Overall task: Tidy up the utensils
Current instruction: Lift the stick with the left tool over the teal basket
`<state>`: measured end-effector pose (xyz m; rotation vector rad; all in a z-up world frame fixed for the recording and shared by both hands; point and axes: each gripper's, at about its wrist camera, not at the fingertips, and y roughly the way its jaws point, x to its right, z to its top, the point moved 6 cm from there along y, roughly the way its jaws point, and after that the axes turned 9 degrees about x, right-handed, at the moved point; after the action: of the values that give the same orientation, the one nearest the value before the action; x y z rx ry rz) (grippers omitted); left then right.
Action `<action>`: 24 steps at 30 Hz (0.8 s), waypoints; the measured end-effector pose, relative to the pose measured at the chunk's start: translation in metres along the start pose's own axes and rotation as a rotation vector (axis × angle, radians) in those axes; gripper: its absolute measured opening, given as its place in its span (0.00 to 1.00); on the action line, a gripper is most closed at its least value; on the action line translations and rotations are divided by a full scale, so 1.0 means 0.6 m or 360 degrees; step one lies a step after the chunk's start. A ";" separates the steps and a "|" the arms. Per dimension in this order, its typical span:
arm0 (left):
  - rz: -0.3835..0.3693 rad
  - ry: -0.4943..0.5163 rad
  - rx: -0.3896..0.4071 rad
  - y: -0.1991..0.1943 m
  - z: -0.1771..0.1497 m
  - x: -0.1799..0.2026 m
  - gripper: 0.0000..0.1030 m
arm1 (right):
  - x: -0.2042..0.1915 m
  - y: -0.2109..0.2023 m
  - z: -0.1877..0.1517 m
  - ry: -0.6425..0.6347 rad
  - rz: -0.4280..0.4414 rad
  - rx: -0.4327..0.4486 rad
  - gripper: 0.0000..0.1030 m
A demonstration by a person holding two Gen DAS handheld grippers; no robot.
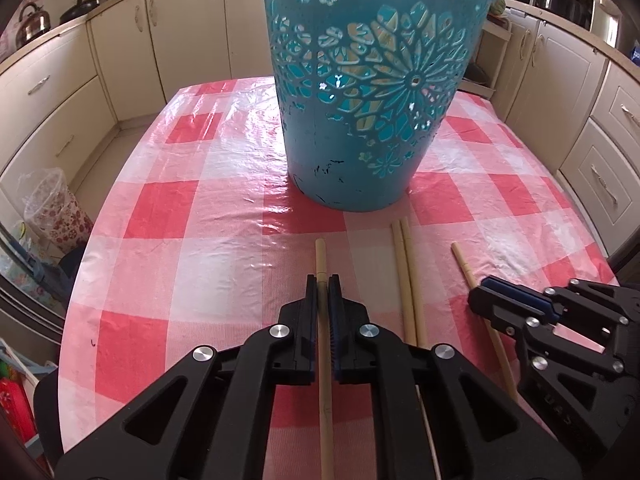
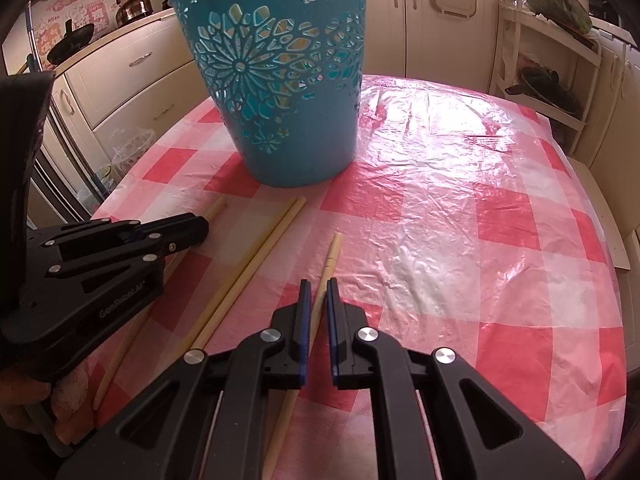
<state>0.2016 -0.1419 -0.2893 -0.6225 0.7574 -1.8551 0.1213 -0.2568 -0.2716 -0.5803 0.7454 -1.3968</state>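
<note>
Teal basket: a teal plastic basket (image 1: 360,92) with flower-shaped cut-outs stands upright on the table, beyond both grippers; pale sticks show through its openwork wall.
Tablecloth: a red-and-white checked tablecloth (image 1: 192,208) under a wrinkled clear plastic sheet covers the table.
Left gripper: the left gripper (image 1: 322,280) points down at the cloth, its jaws drawn together on a wooden chopstick (image 1: 321,256) that runs between the blue pads and sticks out past the fingertips toward the basket.
Right gripper: the right gripper (image 2: 318,285) also points down, jaws nearly together around a second chopstick (image 2: 333,252); the stick touches the left pad, and a thin gap shows on the other side, so the pictures alone do not settle how firmly it is clamped.
Loose pair: a pair of chopsticks (image 1: 407,264) lies side by side, touching, on the cloth between the two grippers, tips toward the basket base.
Person: part of a hand (image 2: 24,408) shows at the lower left edge of the right wrist view, behind the left gripper.
Surroundings: cream kitchen cabinets (image 1: 120,48) ring the table; a metal kettle (image 1: 34,20) sits on the counter to the left.
</note>
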 end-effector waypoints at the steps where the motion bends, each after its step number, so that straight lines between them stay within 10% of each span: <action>1: -0.0007 -0.0002 0.0014 -0.009 0.001 0.000 0.05 | 0.000 0.000 0.000 0.0002 0.0002 0.0000 0.08; 24: -0.0173 -0.0224 0.0322 -0.187 0.111 -0.042 0.05 | 0.013 0.001 0.002 0.0049 0.0065 -0.0001 0.11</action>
<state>0.1903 -0.0986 -0.1638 -0.6661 0.4447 -1.9349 0.1225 -0.2646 -0.2723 -0.5424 0.7782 -1.3706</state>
